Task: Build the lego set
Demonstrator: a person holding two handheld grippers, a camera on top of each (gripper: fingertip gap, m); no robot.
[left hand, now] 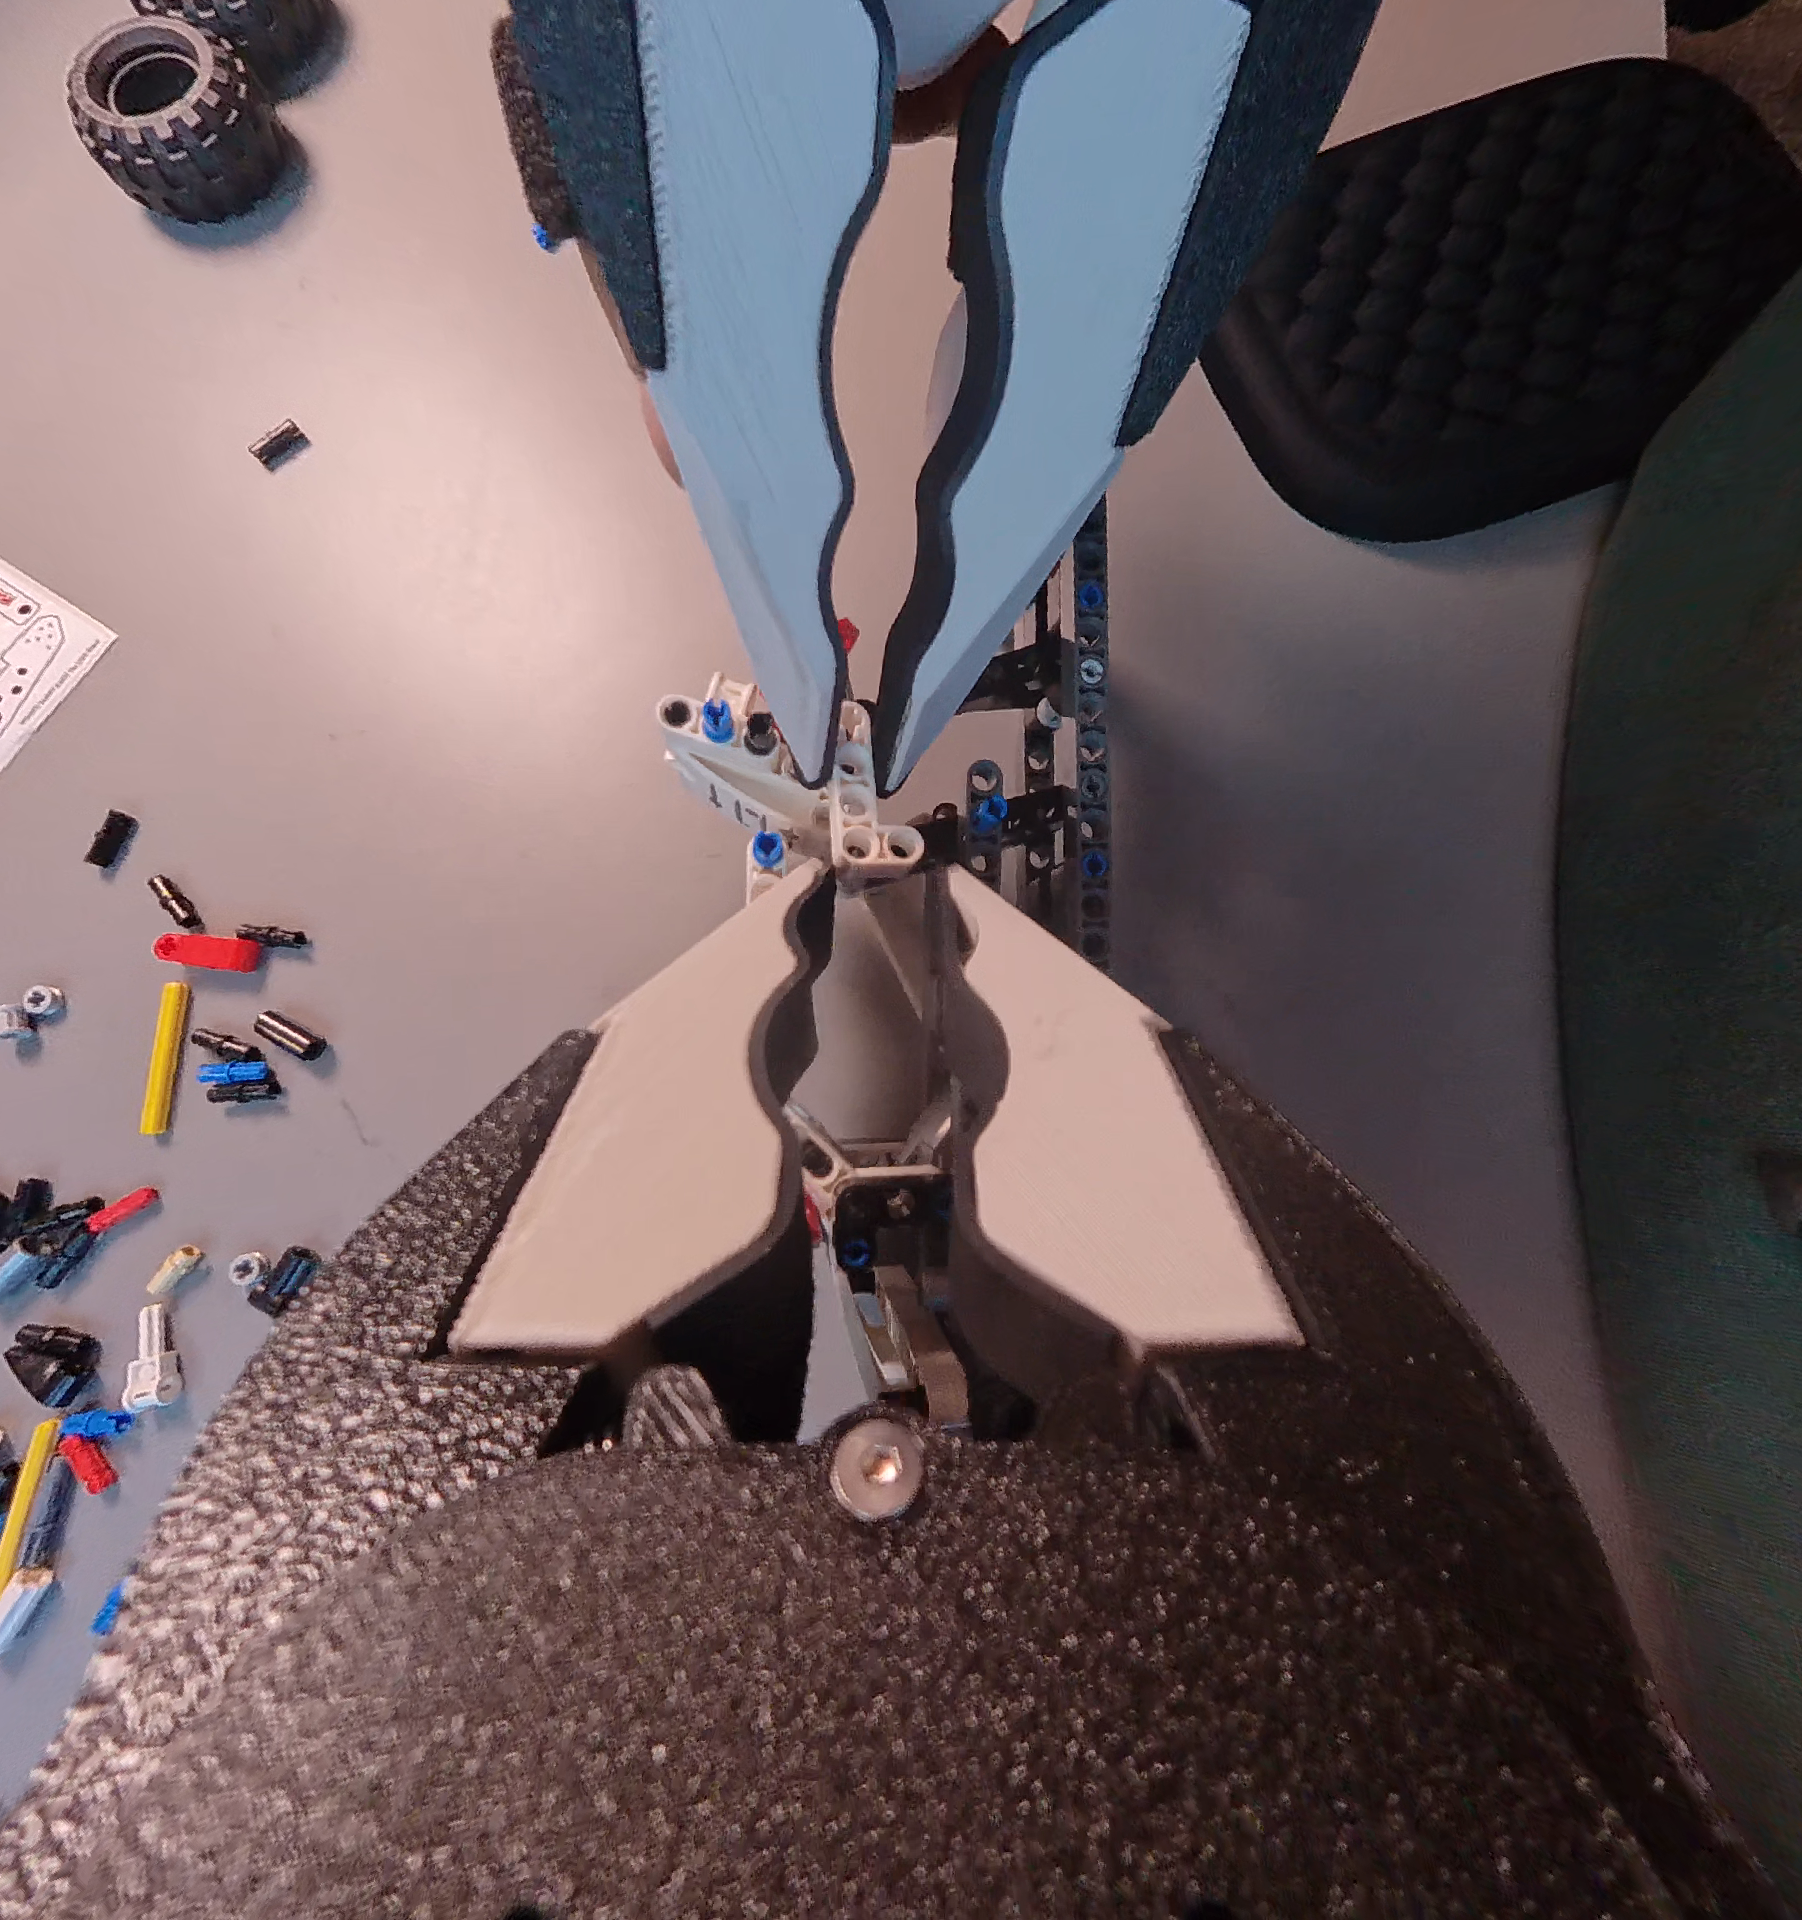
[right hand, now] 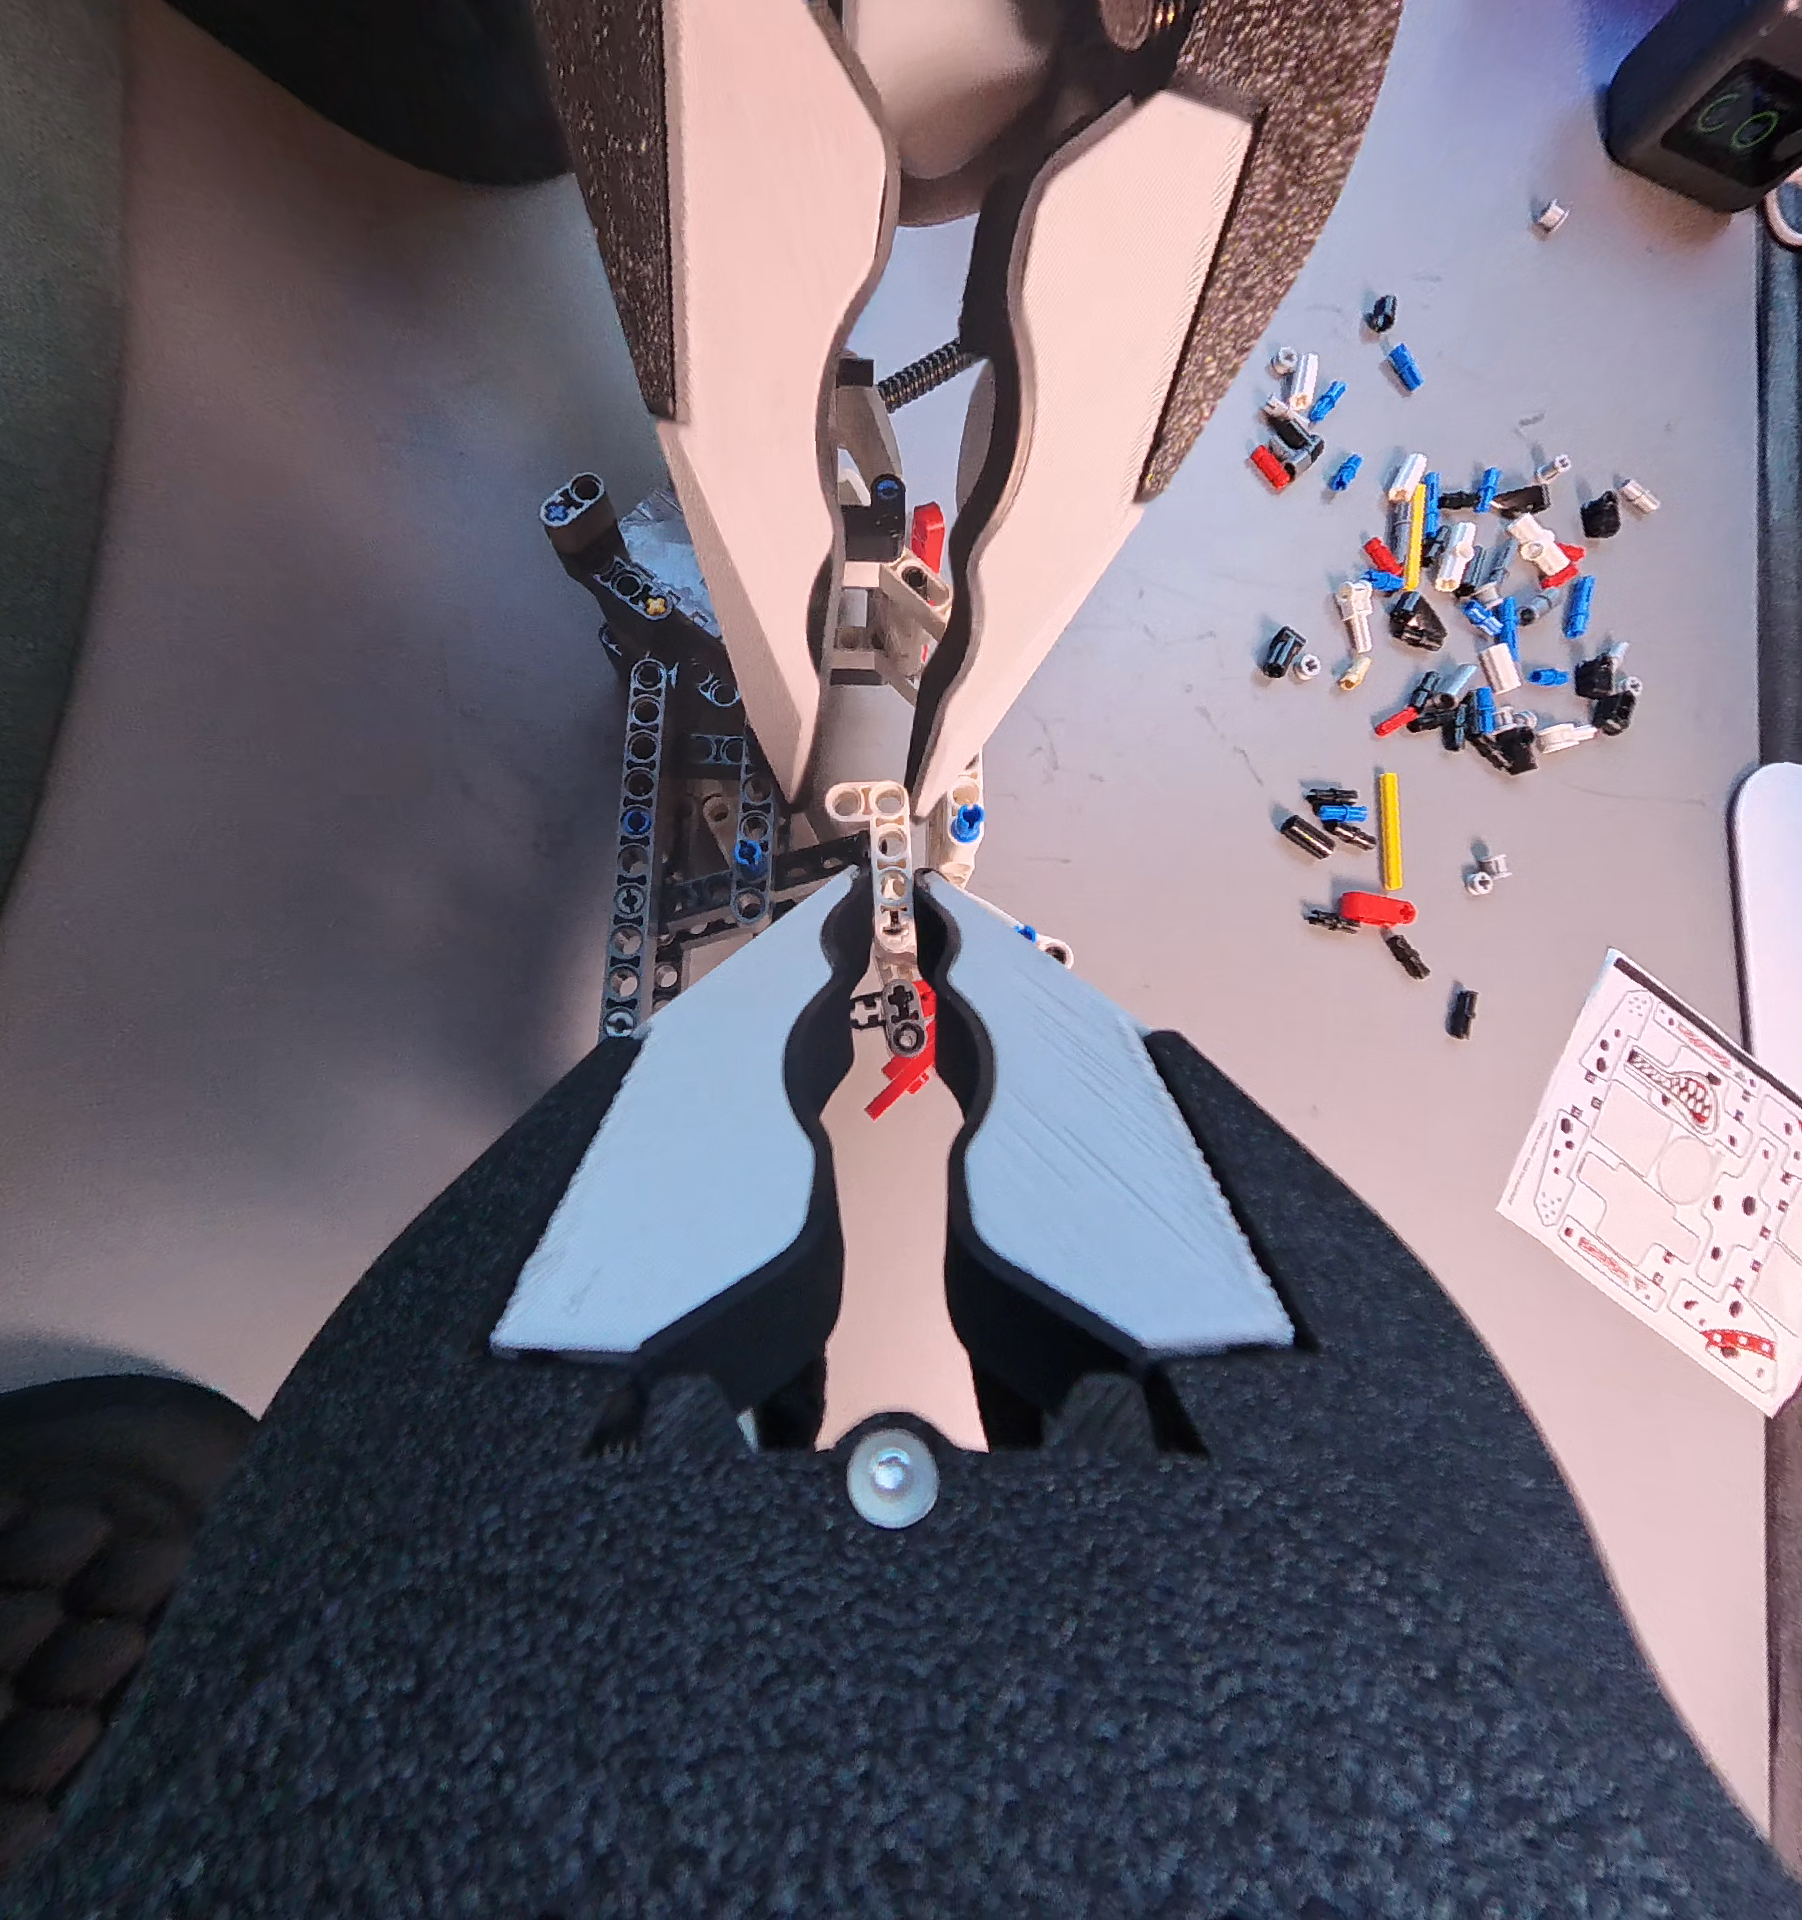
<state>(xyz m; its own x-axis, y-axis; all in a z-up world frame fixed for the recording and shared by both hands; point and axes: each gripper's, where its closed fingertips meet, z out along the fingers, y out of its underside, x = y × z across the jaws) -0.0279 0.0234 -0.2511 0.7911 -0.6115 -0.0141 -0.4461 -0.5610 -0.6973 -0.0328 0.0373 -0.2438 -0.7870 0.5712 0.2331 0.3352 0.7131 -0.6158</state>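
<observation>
Pinching a white T-shaped beam [left hand: 869, 831], the left gripper [left hand: 876, 883] in the left wrist view meets the right gripper [left hand: 845, 784] tip to tip over the grey bench [left hand: 409, 540]. Its jaws look clenched on the beam's end, with the half-built model [left hand: 1063, 790] just behind. Loose pins [left hand: 45, 1299] and tyres [left hand: 175, 130] lie off to the left.

In the right wrist view, the right gripper [right hand: 889, 883] is clamped on the same beam [right hand: 892, 894] along its stem, and the left gripper [right hand: 855, 800] presses at its crossbar. This looks like a beam being joined to the model [right hand: 689, 831]; next it needs its holes lined up with a blue pin [right hand: 968, 821] and firm pressure.
</observation>
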